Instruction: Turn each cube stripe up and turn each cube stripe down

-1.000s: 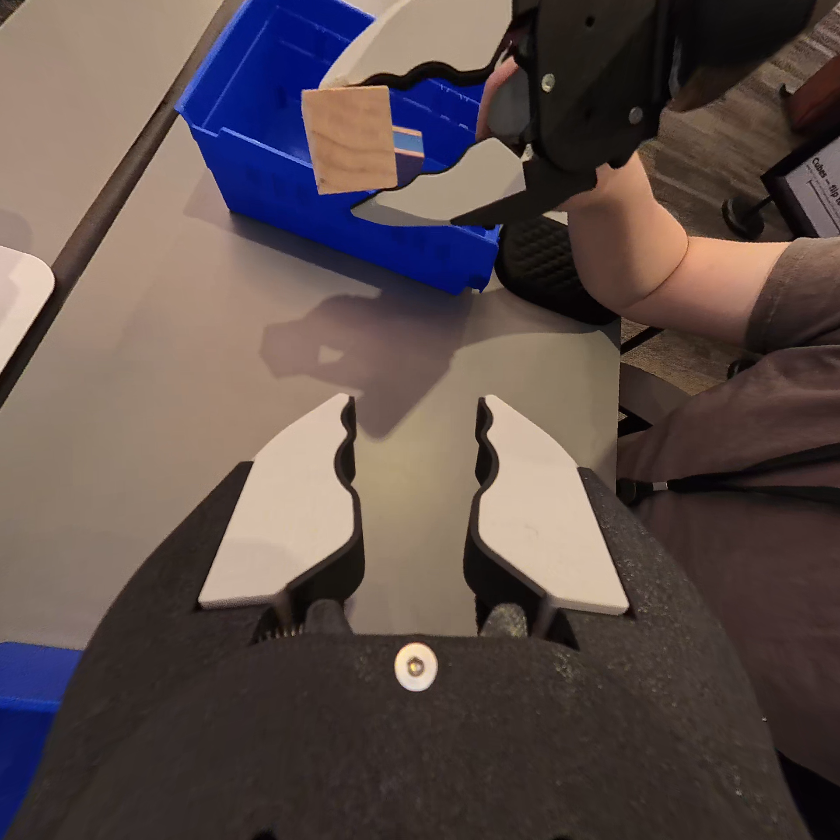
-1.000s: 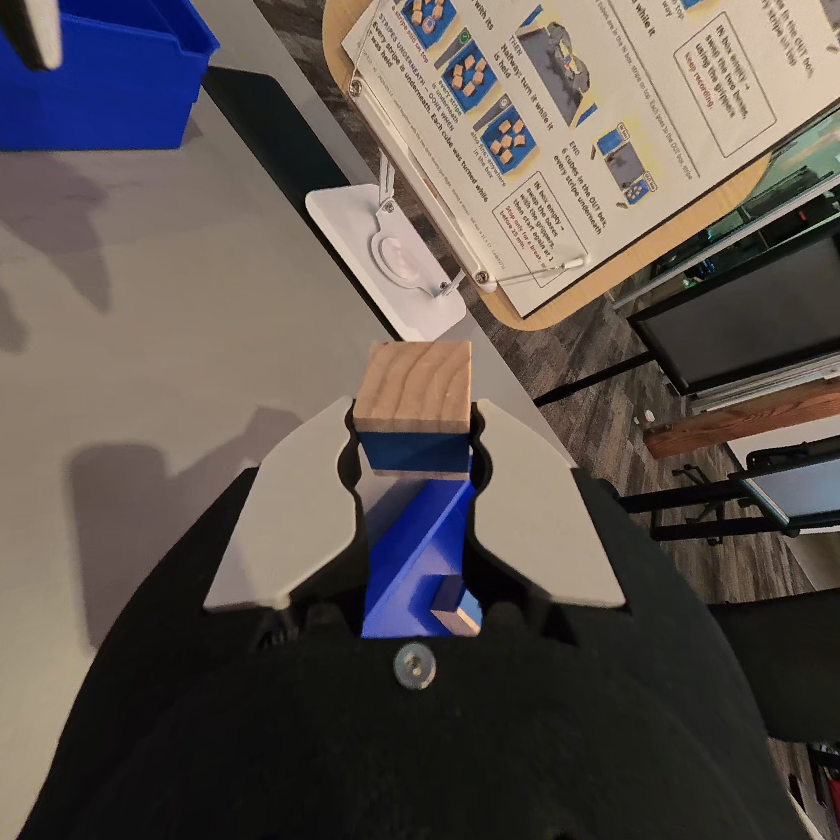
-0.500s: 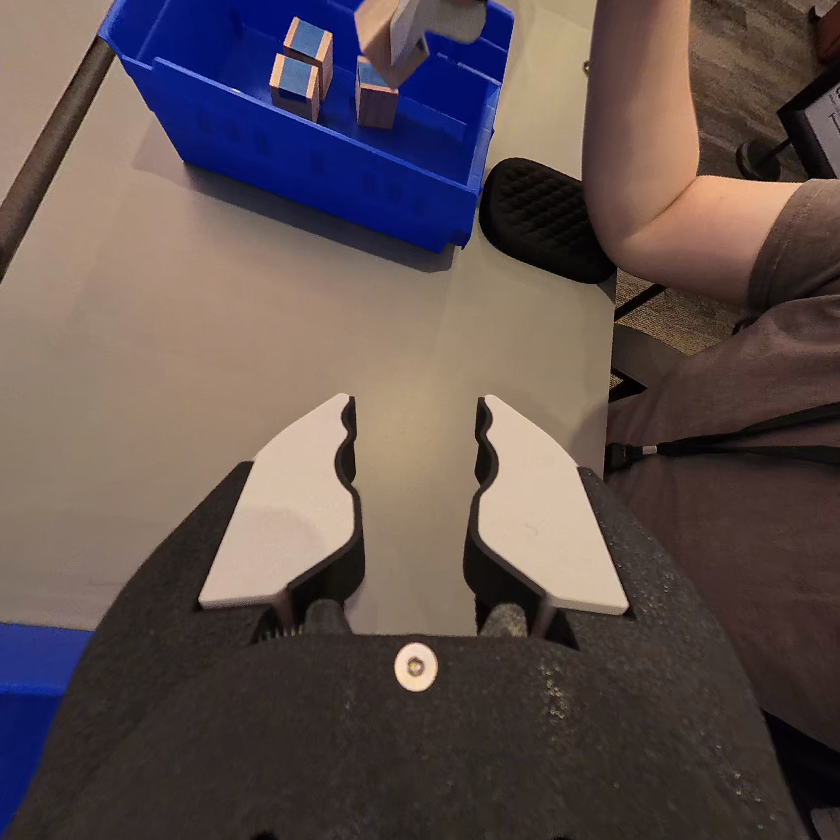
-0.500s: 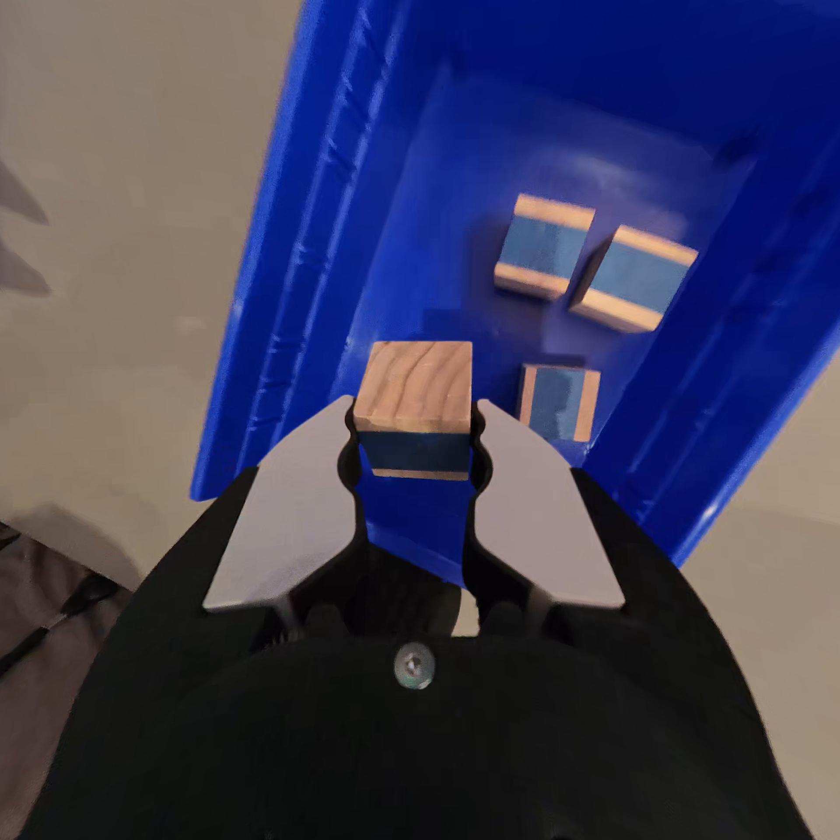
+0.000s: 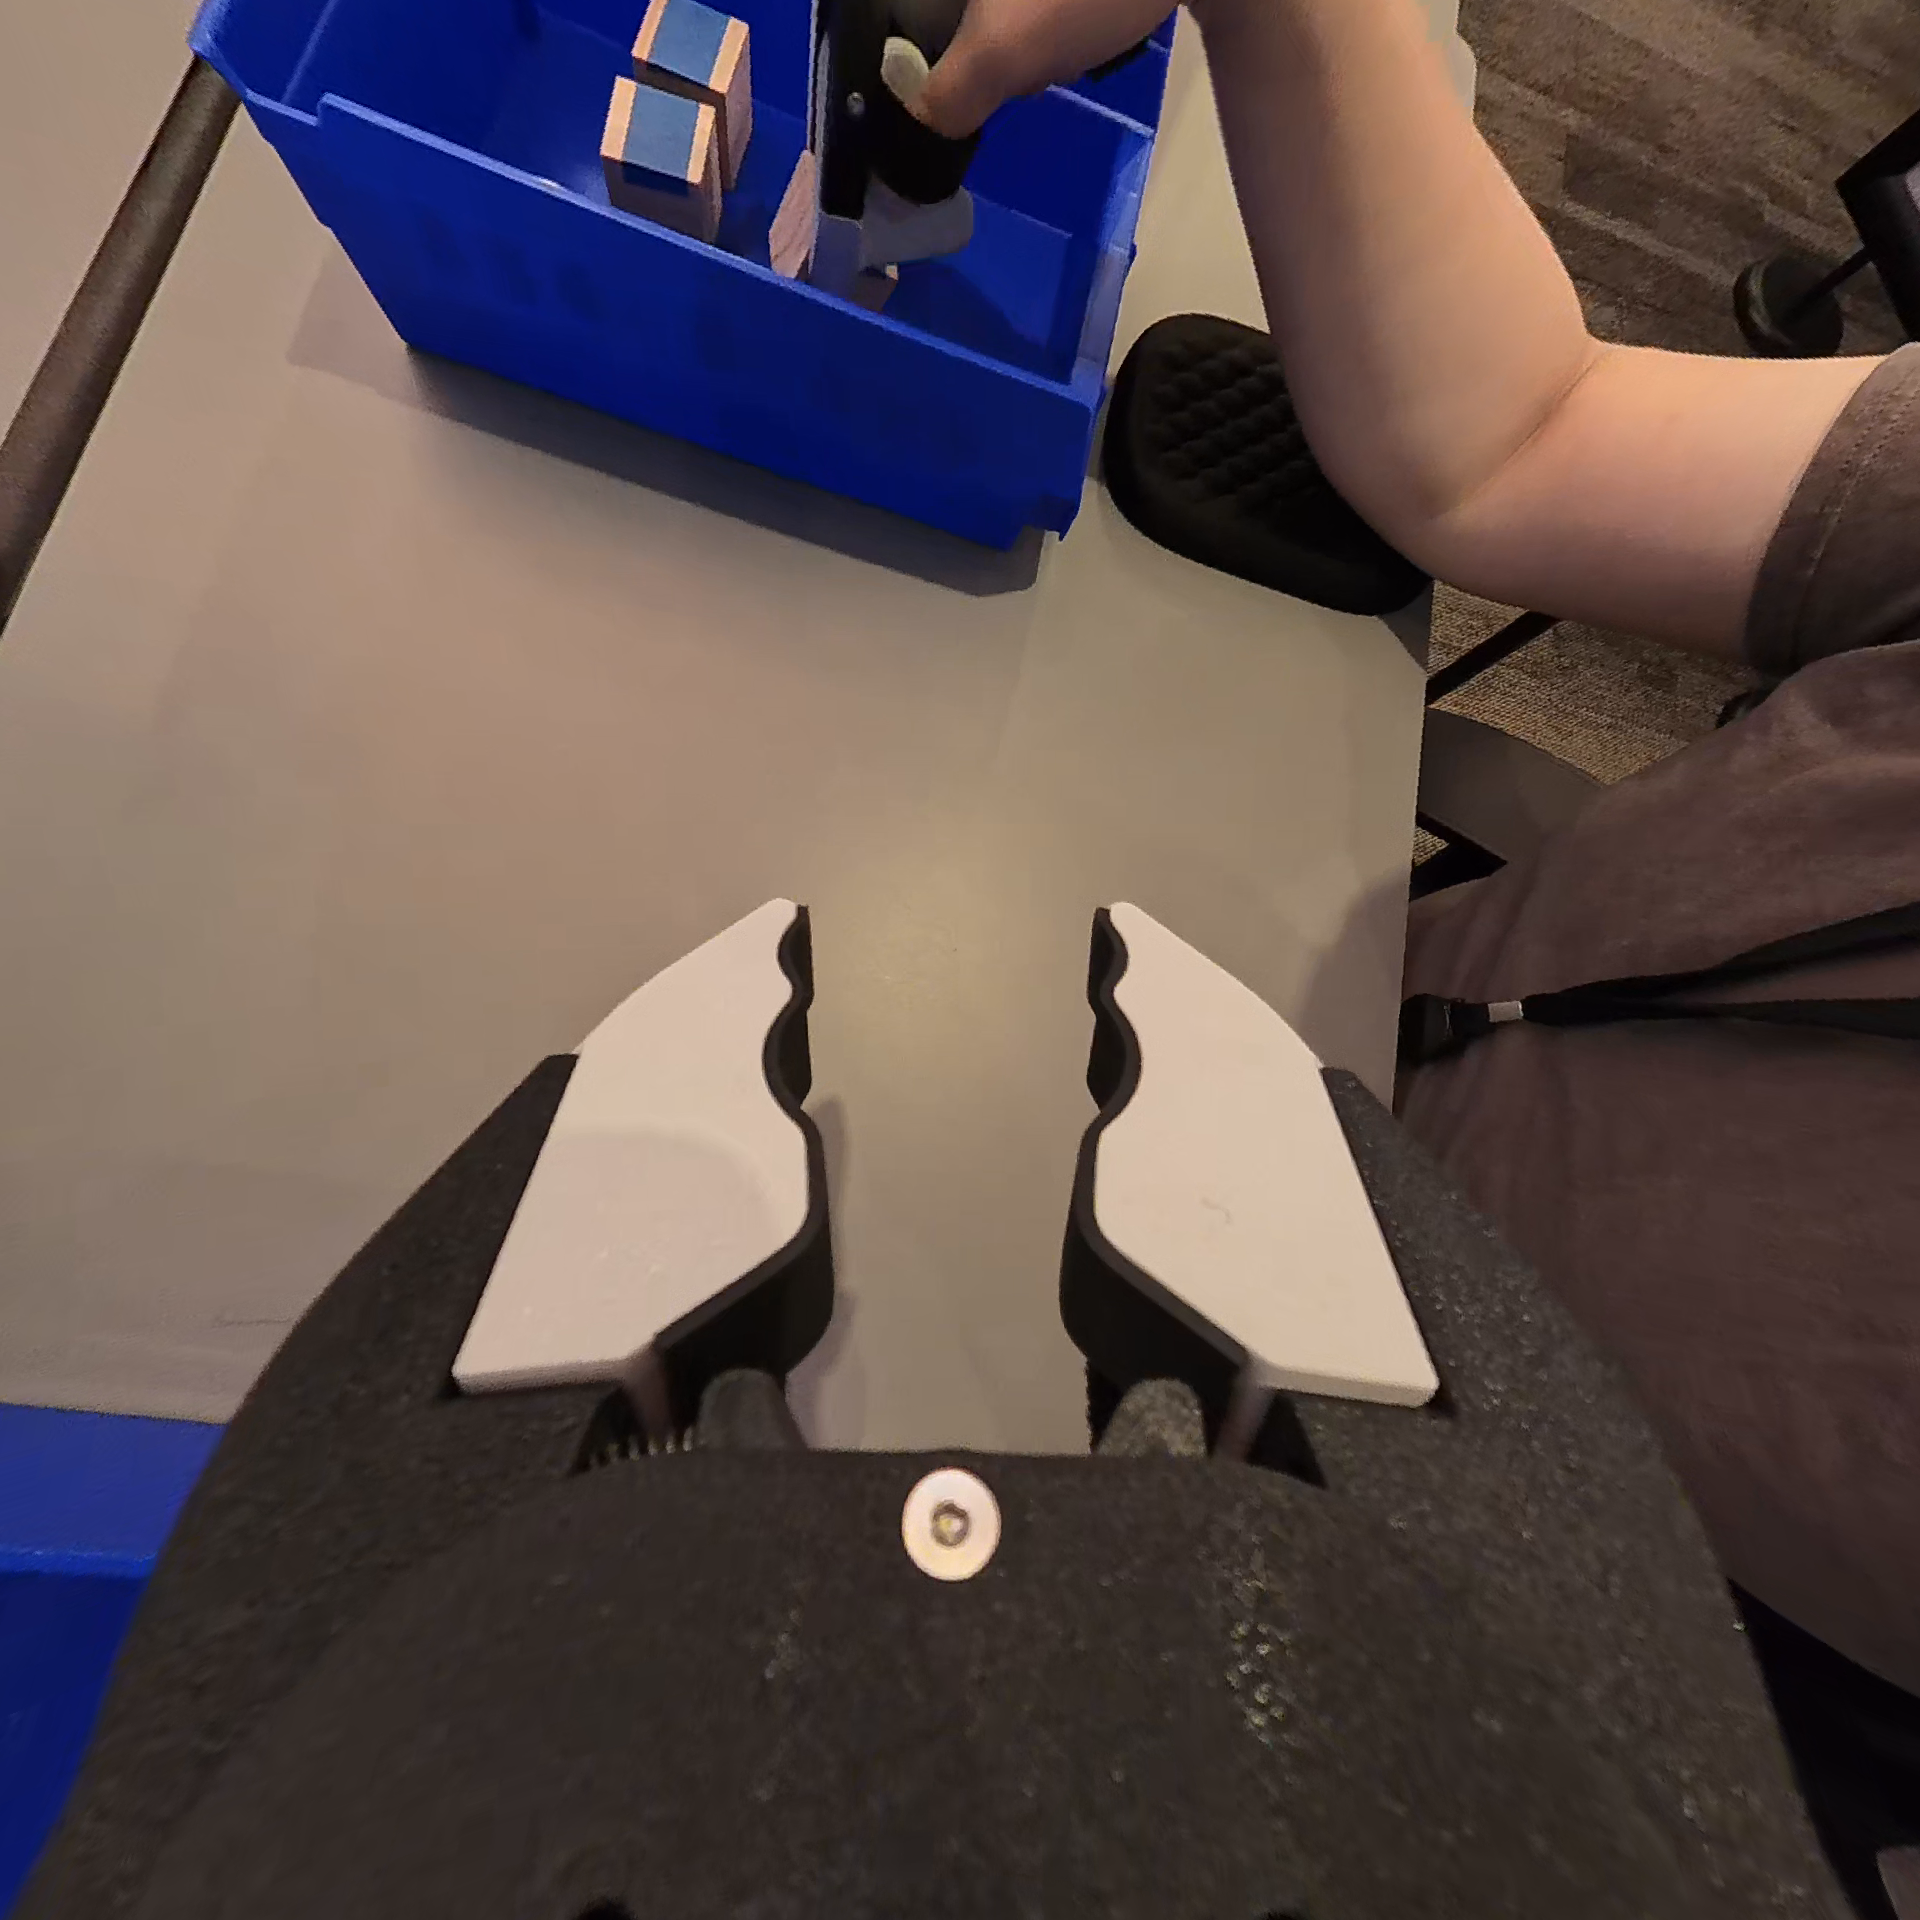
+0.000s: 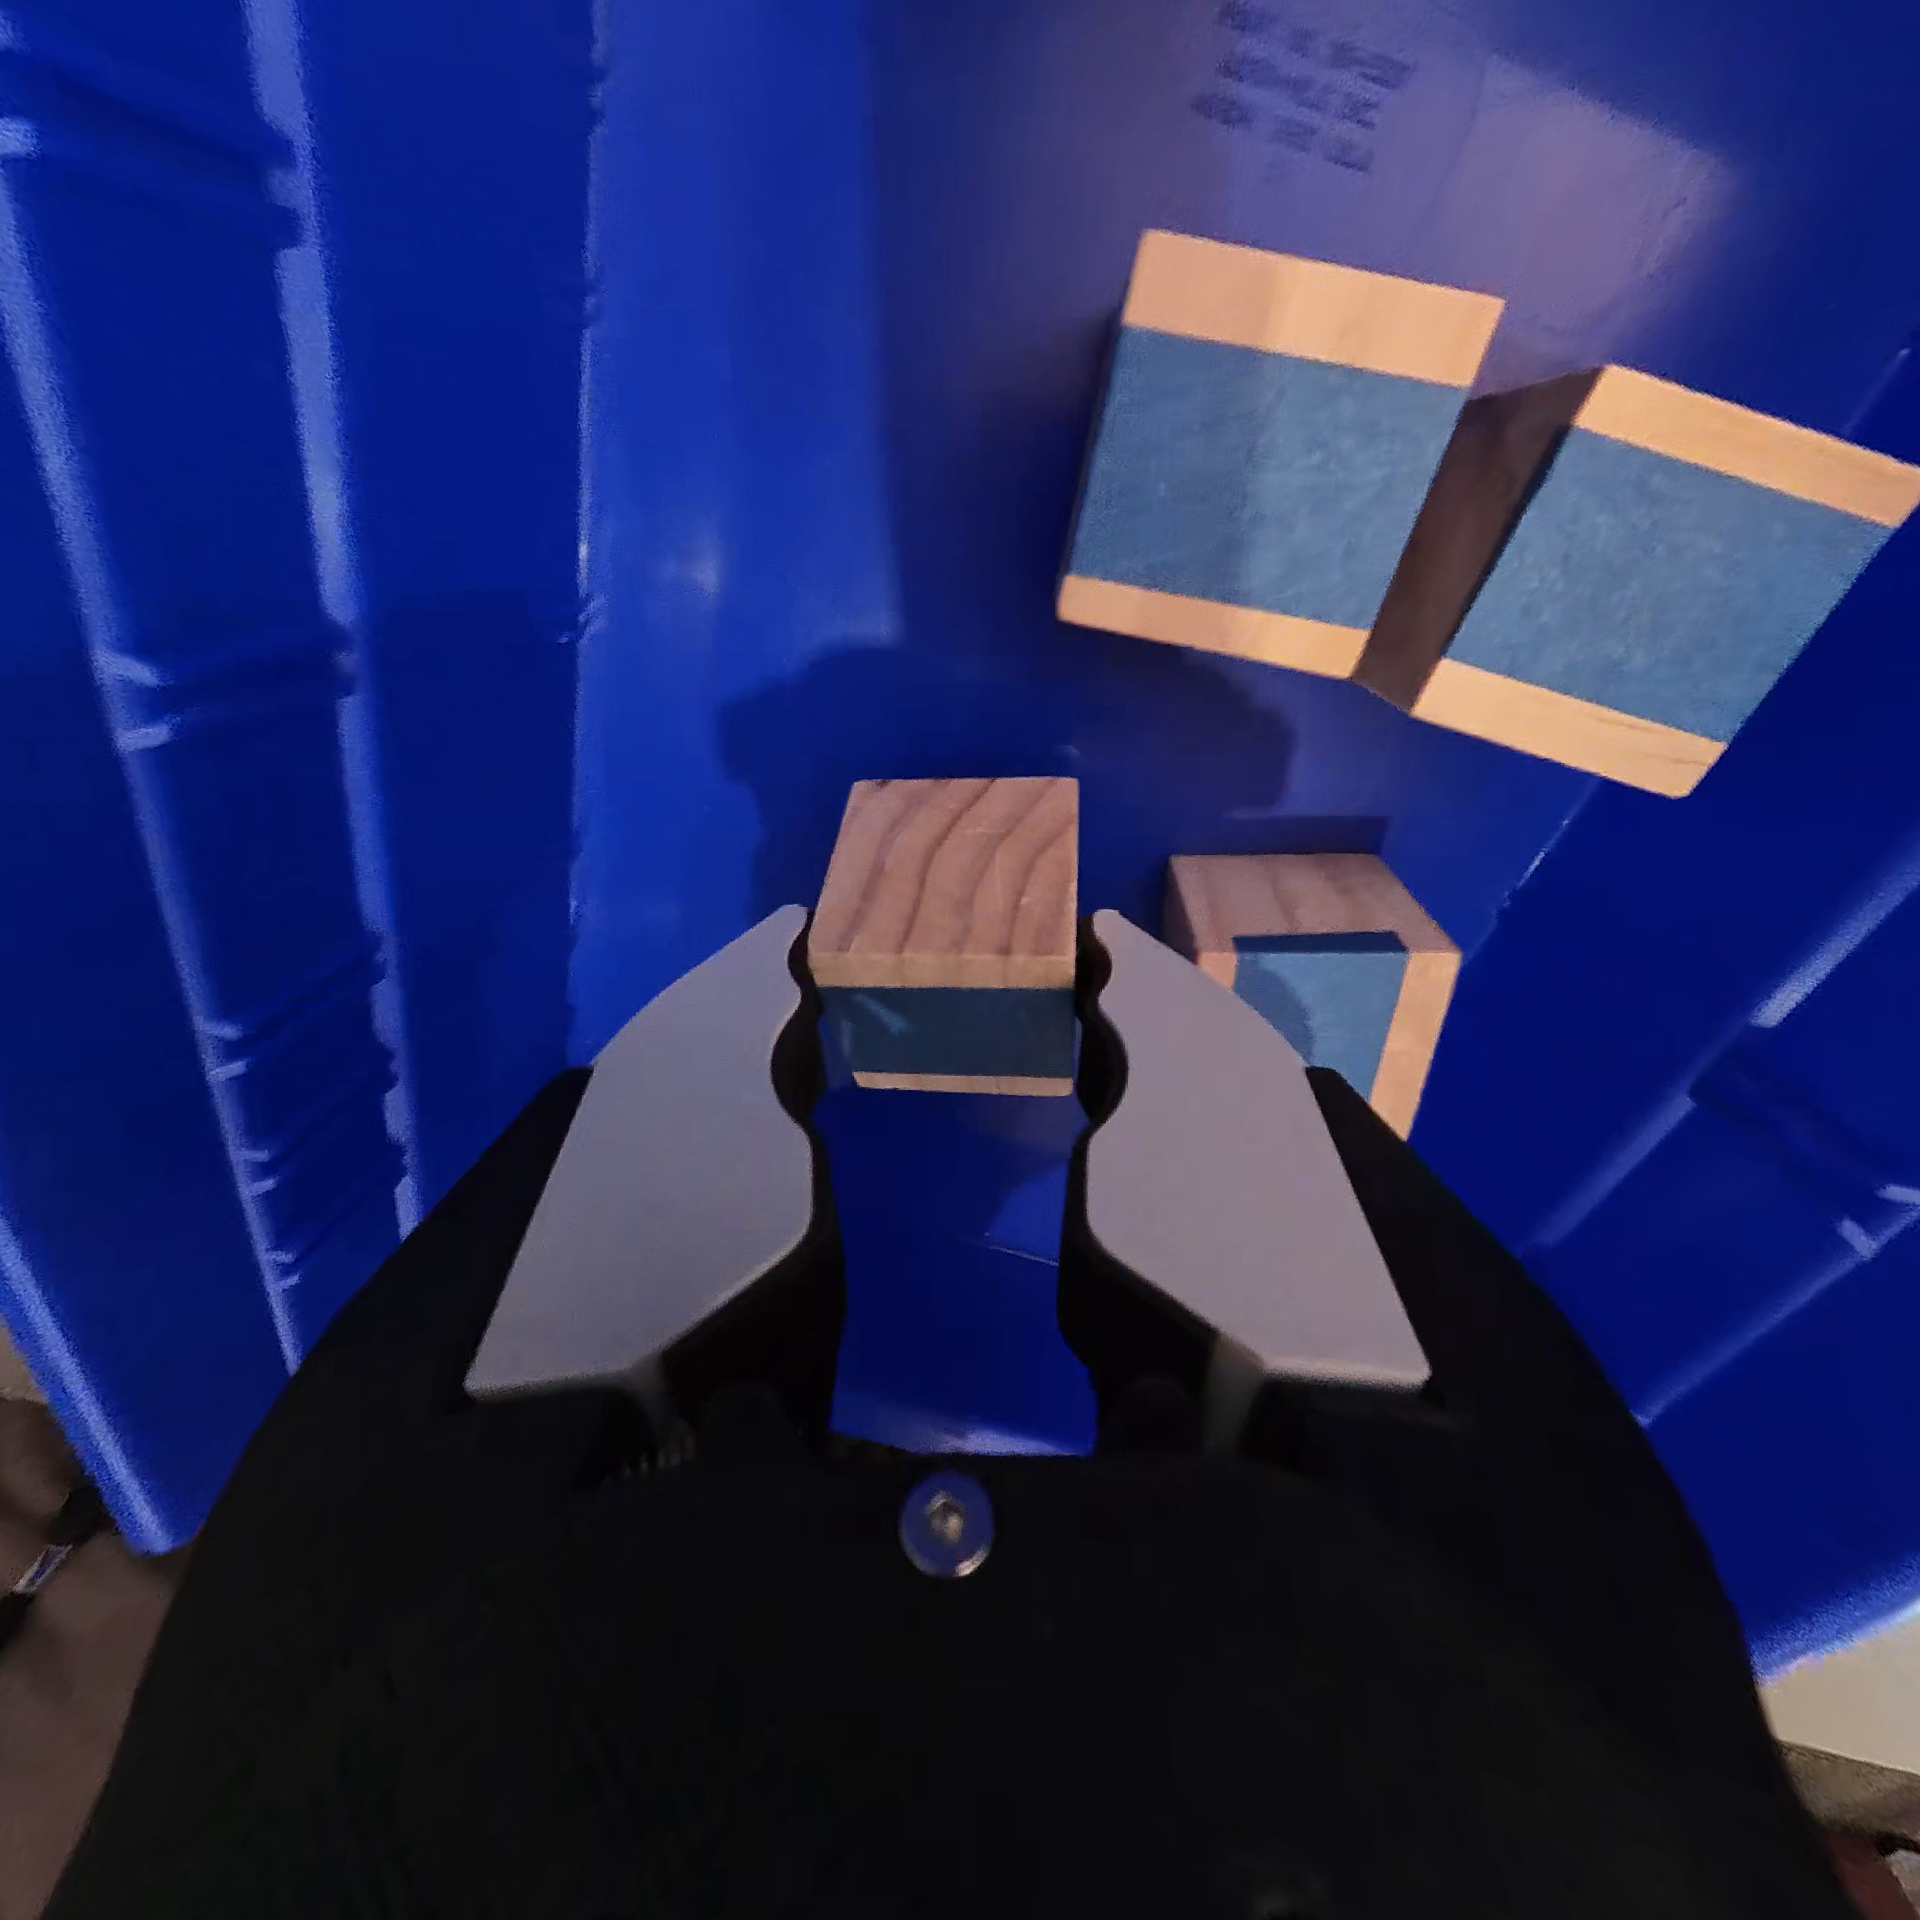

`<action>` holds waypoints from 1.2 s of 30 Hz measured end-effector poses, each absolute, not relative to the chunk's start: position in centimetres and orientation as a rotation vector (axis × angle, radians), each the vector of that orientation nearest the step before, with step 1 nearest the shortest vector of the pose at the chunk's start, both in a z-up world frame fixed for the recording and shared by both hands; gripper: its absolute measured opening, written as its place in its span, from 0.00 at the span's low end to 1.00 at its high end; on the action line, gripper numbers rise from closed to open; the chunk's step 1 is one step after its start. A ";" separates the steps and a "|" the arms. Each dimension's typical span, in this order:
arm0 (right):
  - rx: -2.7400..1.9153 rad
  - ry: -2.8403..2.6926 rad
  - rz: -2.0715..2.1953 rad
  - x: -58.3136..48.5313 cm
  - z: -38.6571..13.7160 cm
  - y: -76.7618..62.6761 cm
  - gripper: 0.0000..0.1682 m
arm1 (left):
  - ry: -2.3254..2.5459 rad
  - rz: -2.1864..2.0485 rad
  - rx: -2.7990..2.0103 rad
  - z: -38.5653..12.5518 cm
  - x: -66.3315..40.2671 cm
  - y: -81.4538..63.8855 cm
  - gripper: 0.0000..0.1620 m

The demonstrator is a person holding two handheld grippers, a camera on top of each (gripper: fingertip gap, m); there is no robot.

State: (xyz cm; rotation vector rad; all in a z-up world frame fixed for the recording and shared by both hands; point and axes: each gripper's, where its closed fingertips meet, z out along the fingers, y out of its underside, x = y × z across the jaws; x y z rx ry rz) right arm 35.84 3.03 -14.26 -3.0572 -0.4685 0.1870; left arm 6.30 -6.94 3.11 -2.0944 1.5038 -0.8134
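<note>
Right gripper (image 6: 945,997) is clamping a wooden cube (image 6: 945,935) at its fingertips, low inside the blue bin (image 6: 727,416). Cube's blue stripe is facing back toward the camera, plain grain face pointing on toward the bin floor. Three striped cubes (image 6: 1268,468) are sitting just to its right. Left gripper (image 5: 948,935) is hovering wide and empty over the table (image 5: 520,779), well apart.

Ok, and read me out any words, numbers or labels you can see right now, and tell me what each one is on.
Raised lettering on the blue bin, inner wall: a few short lines, too blurred to read.
Held cube and the three other cubes: blue stripes only, no writing.
Left wrist view: no text in sight.
</note>
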 end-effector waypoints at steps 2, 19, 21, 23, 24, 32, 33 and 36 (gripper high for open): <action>-3.054 -0.448 0.177 36.1 -14.5 3.3 0.28 | 1.512 -0.812 -2.091 3.1 6.3 -7.1 0.32; -2.895 -0.455 0.138 36.6 -11.4 4.8 0.31 | 1.459 -0.804 -2.099 4.1 5.4 -6.8 0.24; -2.800 -0.467 0.160 36.2 -9.2 5.0 0.31 | 1.394 -0.715 -2.084 4.7 3.8 -5.2 0.25; -2.680 -0.481 0.167 35.9 -6.5 5.4 0.31 | 1.302 -0.568 -2.061 5.6 1.1 -3.0 0.26; -2.619 -0.490 0.178 35.6 -5.3 5.6 0.31 | 1.259 -0.464 -2.053 5.9 -0.7 -1.8 0.26; -2.531 -0.554 0.224 35.0 -3.6 5.4 0.31 | 1.451 0.195 -2.041 0.2 -14.0 0.5 0.31; -2.543 -0.553 0.226 35.1 -3.9 5.5 0.31 | 1.497 0.214 -2.096 -1.6 -15.1 0.3 0.34; -2.573 -0.570 0.202 35.2 -4.7 5.4 0.32 | 1.561 0.242 -2.226 -5.6 -17.5 0.3 0.38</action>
